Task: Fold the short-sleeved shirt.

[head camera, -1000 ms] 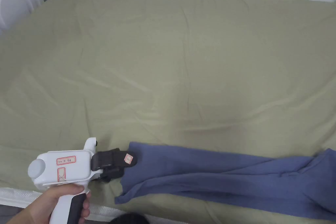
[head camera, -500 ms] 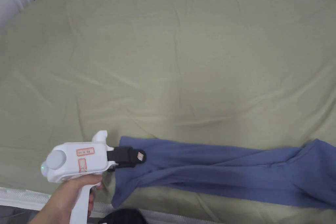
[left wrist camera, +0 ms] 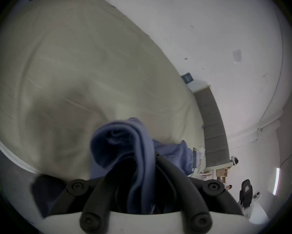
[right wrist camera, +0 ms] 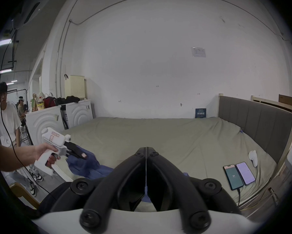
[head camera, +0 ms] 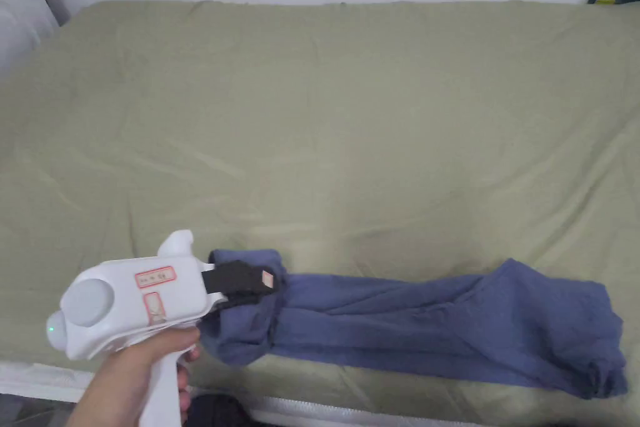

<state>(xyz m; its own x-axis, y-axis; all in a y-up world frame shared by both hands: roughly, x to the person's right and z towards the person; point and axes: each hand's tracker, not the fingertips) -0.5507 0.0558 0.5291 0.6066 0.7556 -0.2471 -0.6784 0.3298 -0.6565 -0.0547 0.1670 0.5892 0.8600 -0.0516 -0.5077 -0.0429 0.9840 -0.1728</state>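
**Operator:** Status at the left, near edge of the bed (head camera: 344, 122)?

**Inspector:** Left gripper (head camera: 265, 287) just inside the bed's near edge, toward its left side. Closed down on a bunched end of the shirt (head camera: 406, 328), with blue cloth wadded between both jaws in the left gripper view (left wrist camera: 125, 146). That end raised slightly off the bed and curled over on itself.

**Operator:** Position of the shirt along the bed?

**Inspector:** Stretched in a narrow, rumpled band along the bed's near edge, from left of centre toward the right side. Not spread flat. No sleeve or collar clearly distinguishable. Right end crumpled in a loose heap on the bed, with nothing gripping it in the head view.

**Operator:** Status at the right?

**Inspector:** Right gripper (right wrist camera: 146, 147) above the bed's near edge, aimed across the bed toward the far wall. Tips pressed fully together, apparently with nothing clamped between them. Blue cloth visible below, through the gap nearer the hinge.

**Operator:** Progress estimate?

**Inspector:** Early stage, by judgement. No clean fold visible anywhere, only gathering and dragging creases. Left to do, most likely: spread flat on the bed, smooth, turn the sleeves in, fold the body over, square the edges.
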